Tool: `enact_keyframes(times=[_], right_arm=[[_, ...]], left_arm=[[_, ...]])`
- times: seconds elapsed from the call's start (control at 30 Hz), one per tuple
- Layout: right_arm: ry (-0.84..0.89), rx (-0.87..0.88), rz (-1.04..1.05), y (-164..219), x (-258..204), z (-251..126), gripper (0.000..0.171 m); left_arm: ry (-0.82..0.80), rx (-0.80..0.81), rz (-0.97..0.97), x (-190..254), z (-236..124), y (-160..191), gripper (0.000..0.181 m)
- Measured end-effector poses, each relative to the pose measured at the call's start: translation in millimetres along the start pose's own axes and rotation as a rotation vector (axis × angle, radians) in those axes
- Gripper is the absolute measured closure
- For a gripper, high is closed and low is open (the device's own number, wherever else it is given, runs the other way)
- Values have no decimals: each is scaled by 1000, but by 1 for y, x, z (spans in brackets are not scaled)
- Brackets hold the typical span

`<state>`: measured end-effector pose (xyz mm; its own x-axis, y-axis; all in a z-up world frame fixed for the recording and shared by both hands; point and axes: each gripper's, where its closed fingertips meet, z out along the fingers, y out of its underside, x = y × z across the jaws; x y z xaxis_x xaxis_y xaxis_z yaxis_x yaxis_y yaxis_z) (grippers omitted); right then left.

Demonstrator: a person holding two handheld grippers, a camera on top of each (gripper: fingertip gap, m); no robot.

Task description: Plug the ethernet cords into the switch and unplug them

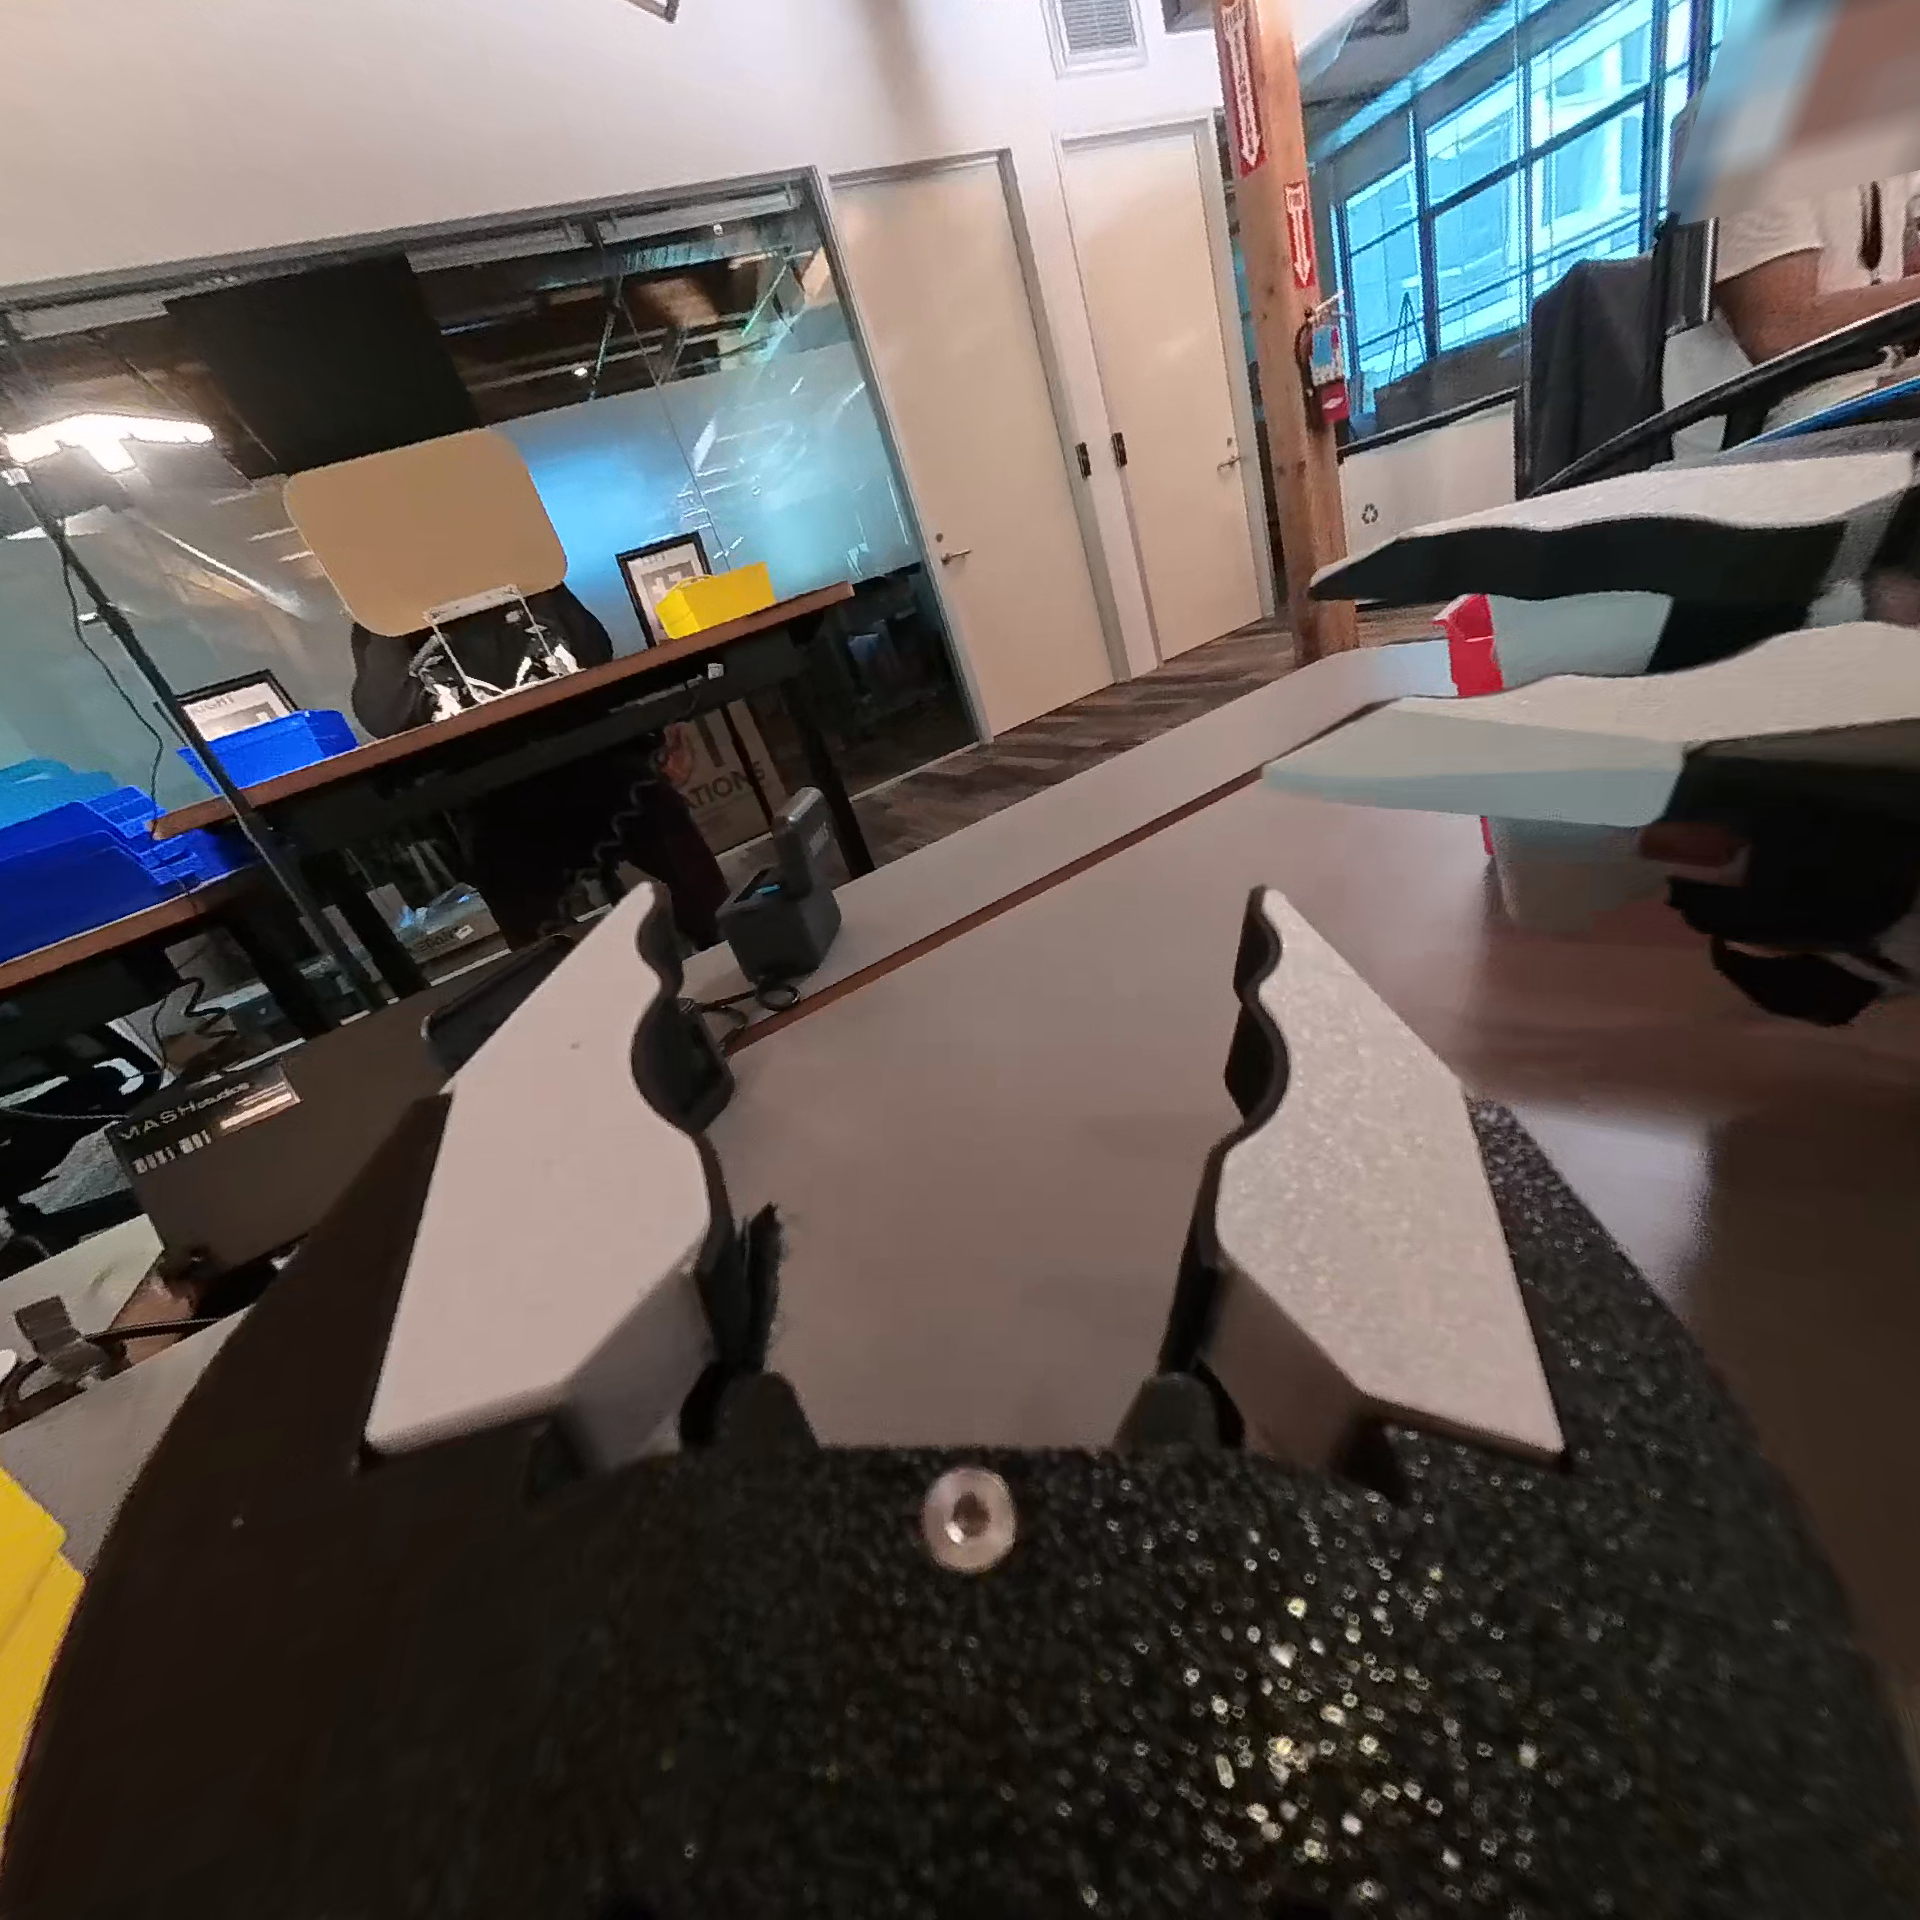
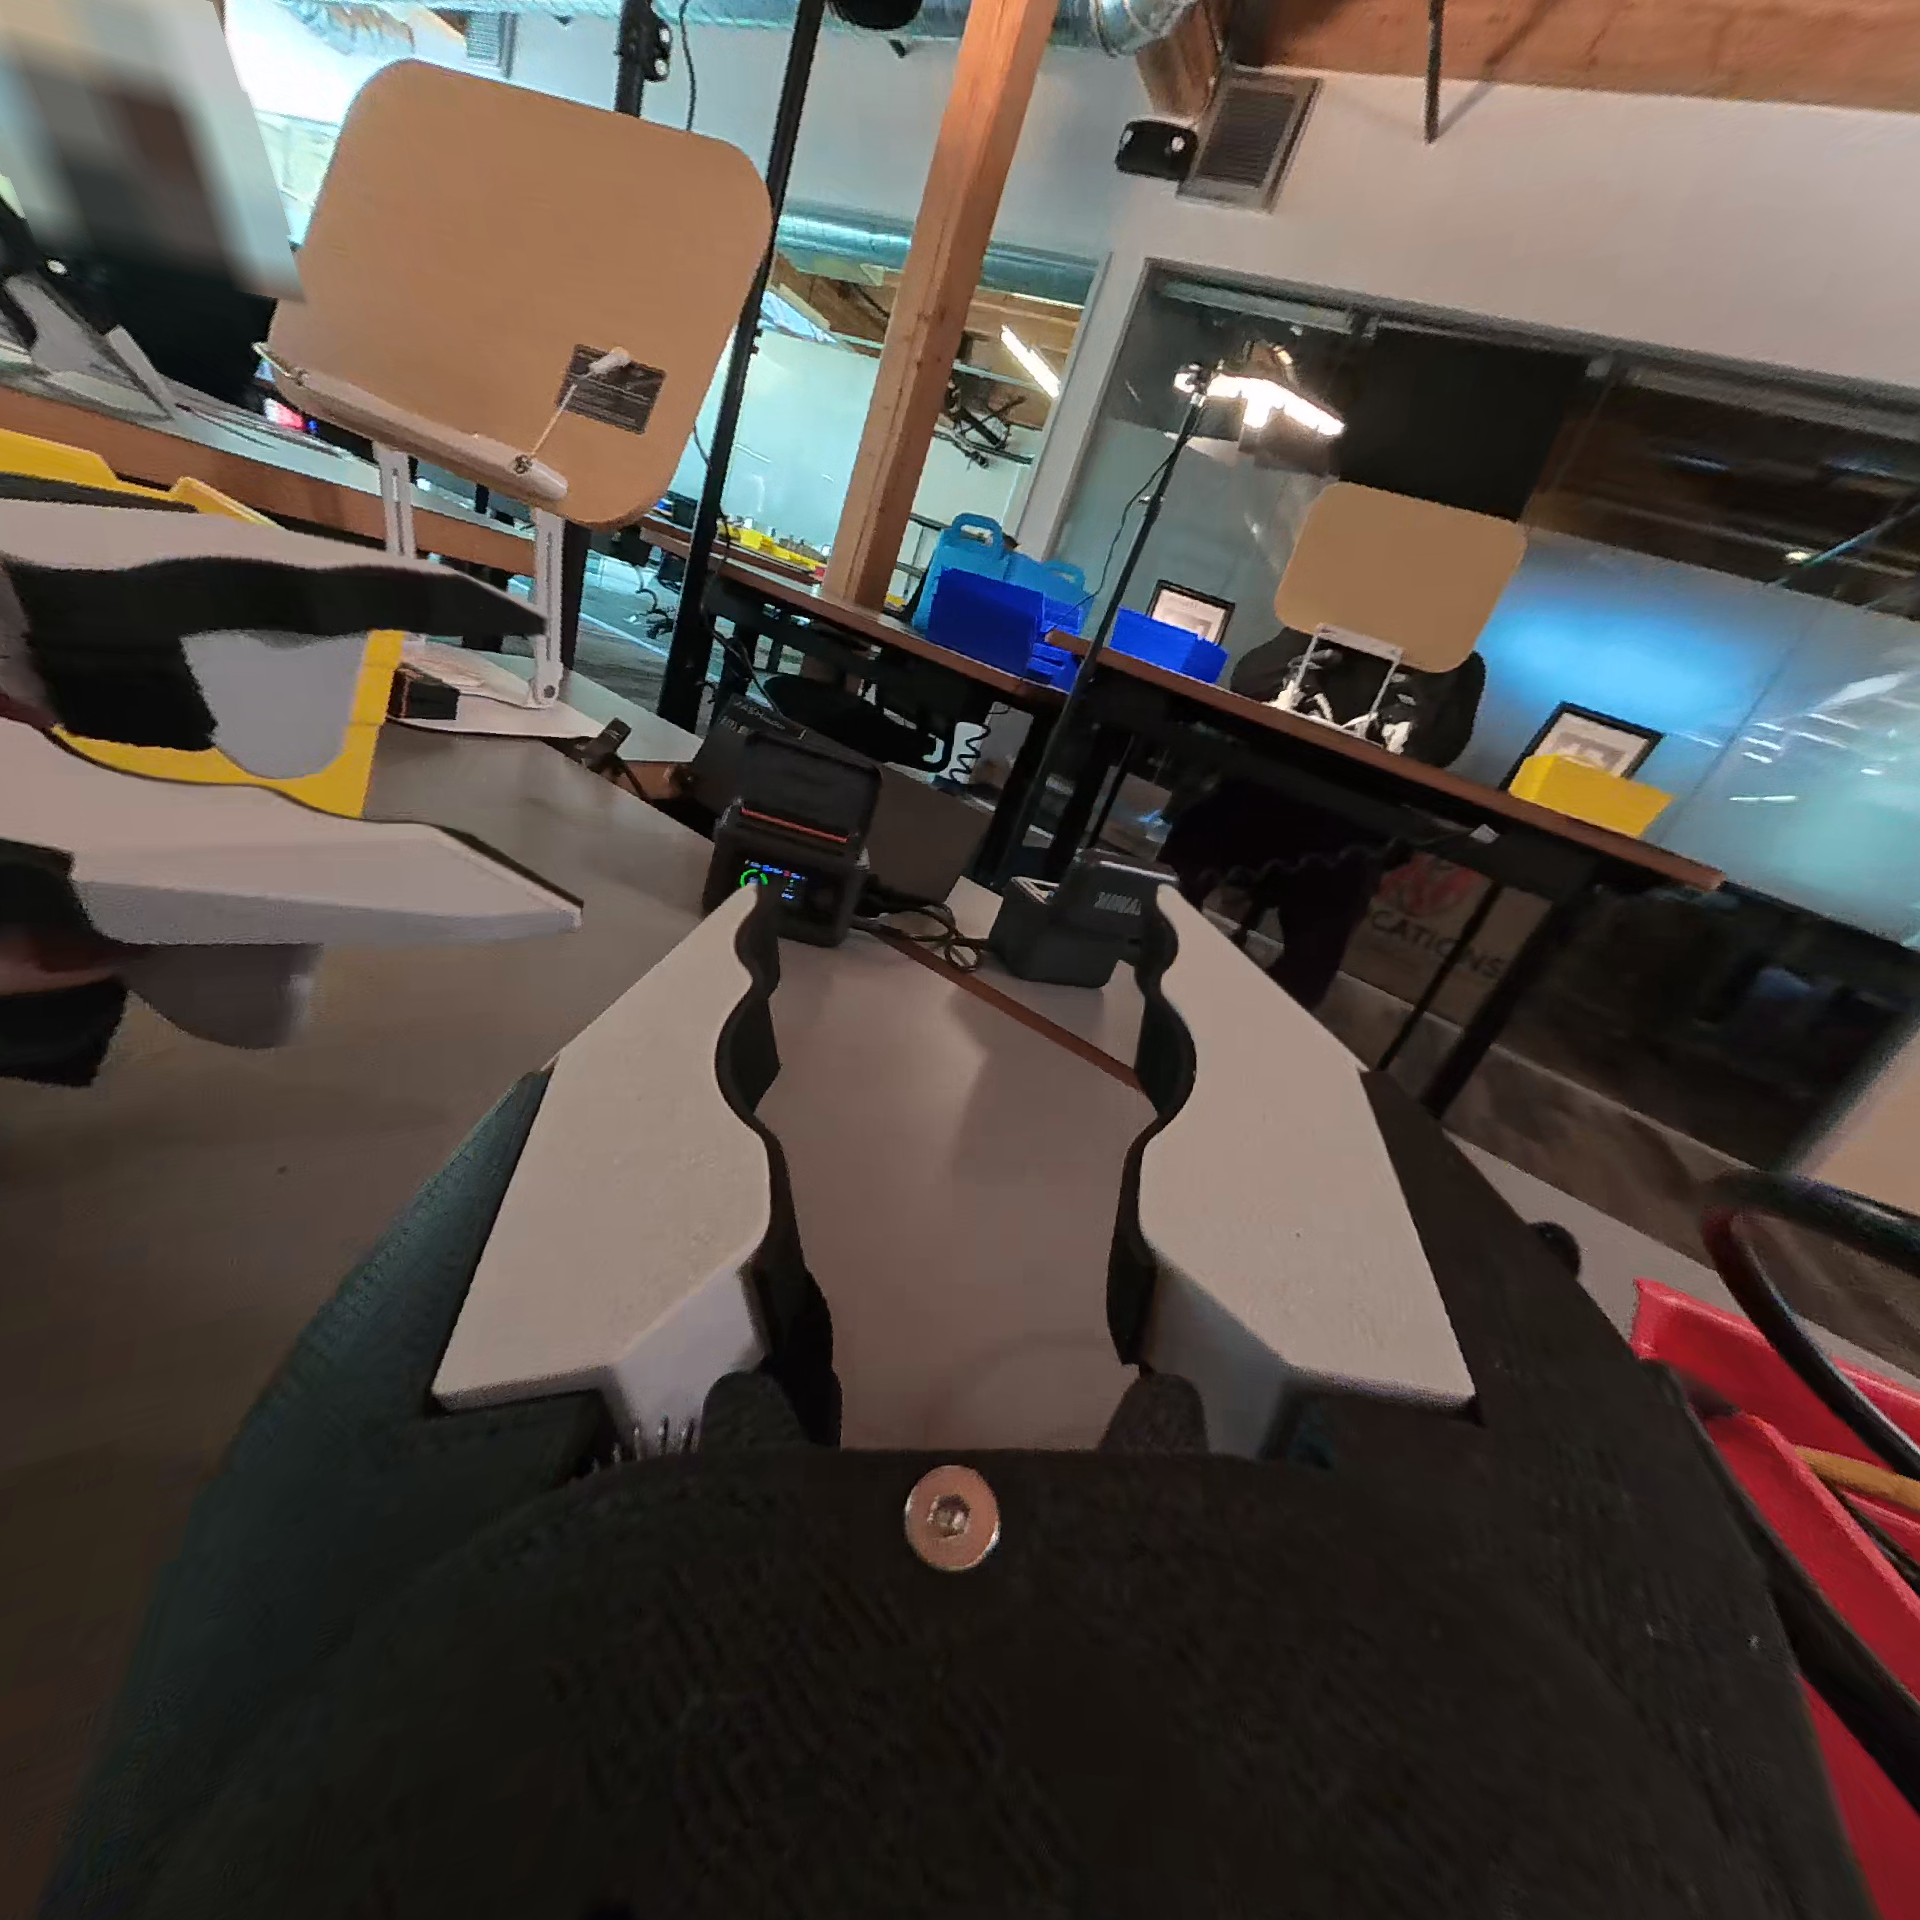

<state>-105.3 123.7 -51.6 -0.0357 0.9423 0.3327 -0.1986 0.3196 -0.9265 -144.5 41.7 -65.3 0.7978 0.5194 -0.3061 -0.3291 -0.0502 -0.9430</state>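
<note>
Both tools are hovering above the counter point(image 1: 1039, 1039) with nothing in them — left tool point(image 1: 956, 914) is sitting with its jaws spread wide, right tool point(image 2: 961, 914) the same, bare counter showing through each gap. Each one is also showing in the other's camera, coming in from the side, jaws apart there too. Ethernet cords and switch: not identifiable in either view. A black cable point(image 2: 1808, 1351) is looping over the red bin point(image 2: 1766, 1382) at the right tool's right edge, and something thin and yellow-orange is lying in that bin; can't tell what either one is. A red-and-white box-like item point(image 1: 1475, 644) is sitting behind the right tool in the left view, contents hidden. Far end of the counter is carrying a small black unit with a lit screen point(image 2: 784, 883) and a dark charger block point(image 2: 1070, 925), wires trailing between them. Yellow bin point(image 2: 343, 717) is sitting on the counter behind the left tool — interior not visible. Next counter back is holding stacked blue bins point(image 2: 987, 623) and a yellow bin point(image 2: 1584, 795); can't see into them.
</note>
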Motion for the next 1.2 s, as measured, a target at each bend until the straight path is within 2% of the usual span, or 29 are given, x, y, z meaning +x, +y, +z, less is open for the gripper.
enact_keyframes(times=[0.23,0.6,0.9,1.07,1.2], right_arm=[[4,-48,172,7,10,-11,104],[92,-29,297,7,38,-19,104],[42,-62,252,16,24,-15,104],[23,-50,231,17,18,-10,104],[24,-53,131,16,8,-11,105]], left_arm=[[45,-21,62,14,1,3,79],[49,-35,67,14,-4,5,78],[41,-4,65,16,0,-1,77],[-49,4,34,-2,-1,-1,77],[-118,-25,-39,-19,-10,4,77]])
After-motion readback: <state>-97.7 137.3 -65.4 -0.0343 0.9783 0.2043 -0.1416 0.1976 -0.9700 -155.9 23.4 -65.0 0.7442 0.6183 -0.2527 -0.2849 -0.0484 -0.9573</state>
